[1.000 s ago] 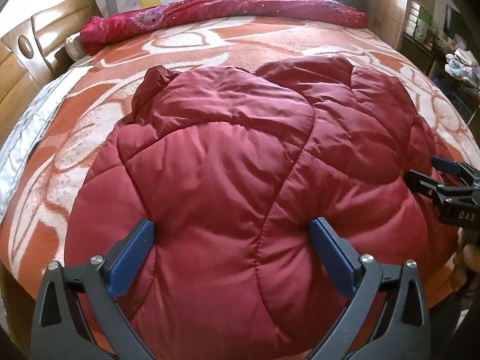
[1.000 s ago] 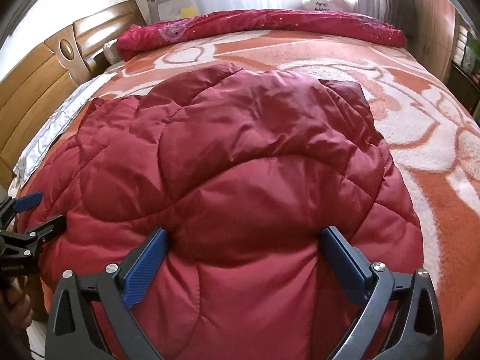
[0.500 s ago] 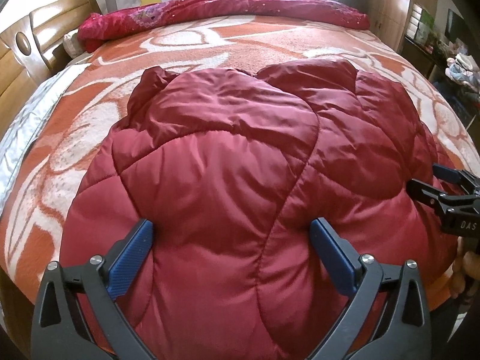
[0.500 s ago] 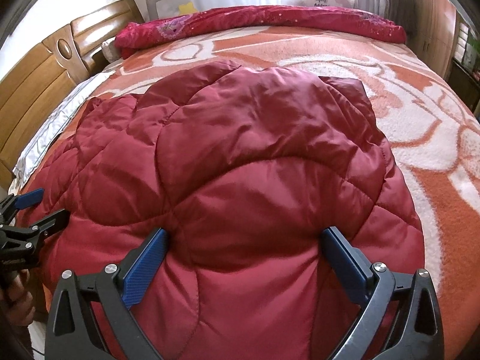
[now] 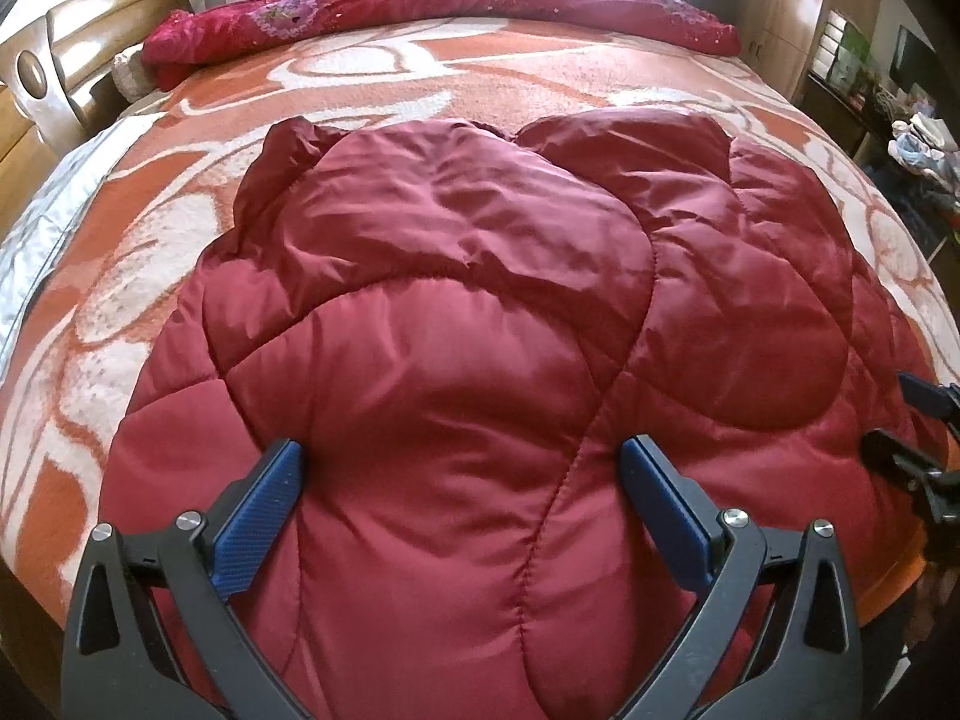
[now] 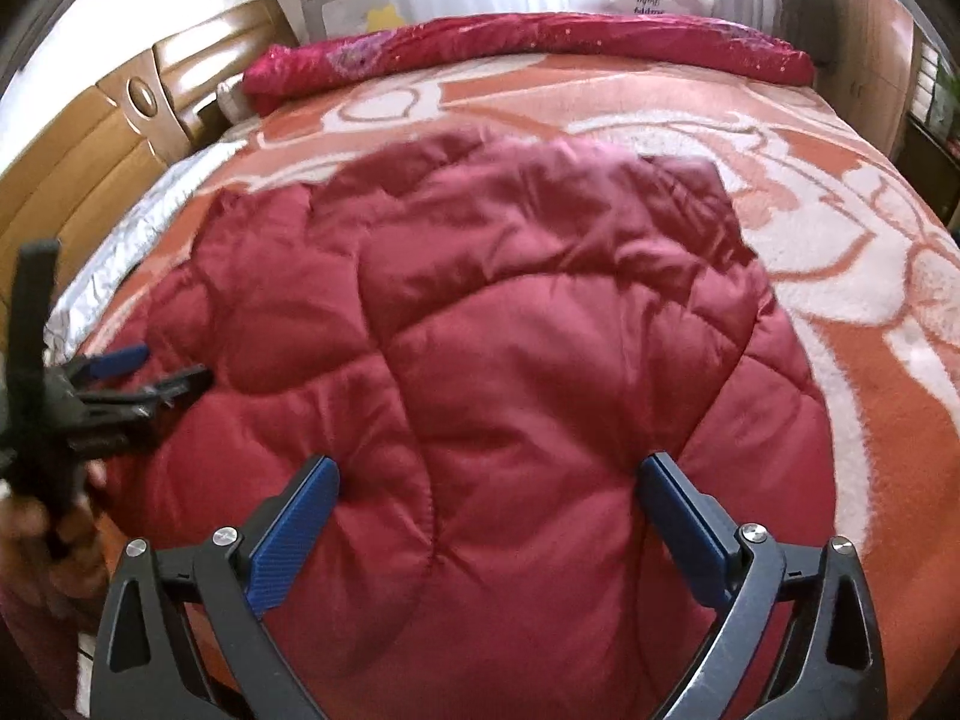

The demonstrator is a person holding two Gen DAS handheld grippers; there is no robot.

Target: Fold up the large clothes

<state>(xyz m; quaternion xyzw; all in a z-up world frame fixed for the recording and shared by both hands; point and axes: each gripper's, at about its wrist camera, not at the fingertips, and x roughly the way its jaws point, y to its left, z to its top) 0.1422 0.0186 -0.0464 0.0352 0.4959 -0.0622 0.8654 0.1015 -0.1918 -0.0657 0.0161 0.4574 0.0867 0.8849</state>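
Jacket: I am looking at one dark red quilted jacket (image 5: pixel 456 360) lying puffed up on the near half of the bed (image 5: pixel 492 78), its far end reaching about the middle and its near hem hanging toward me at the edge.
Left tongs: I am holding my left tongs (image 5: pixel 459 474) spread wide over the near hem, both blue pads apart and pinching nothing.
Right tongs: I am holding my right tongs (image 6: pixel 489 489) spread just as wide over the right part of the hem, also gripping nothing; this view is blurring a little.
Step in hand: I am judging that I am lining up both tongs to take the near hem for a fold toward the far end.
Doing it well: I am thinking each pair of tongs should be biting only the hem edge, through all layers, well apart from the other, at matching spots left and right, so the padded cloth is lifting evenly and not bunching.
Care: the shell is looking slick and thick, so I am expecting a shallow bite to be slipping.
Count: one jacket, two tongs, one bed, one red bedspread roll (image 5: pixel 456 12) lying along the far edge, one wooden headboard (image 6: pixel 108 150) standing at the left.
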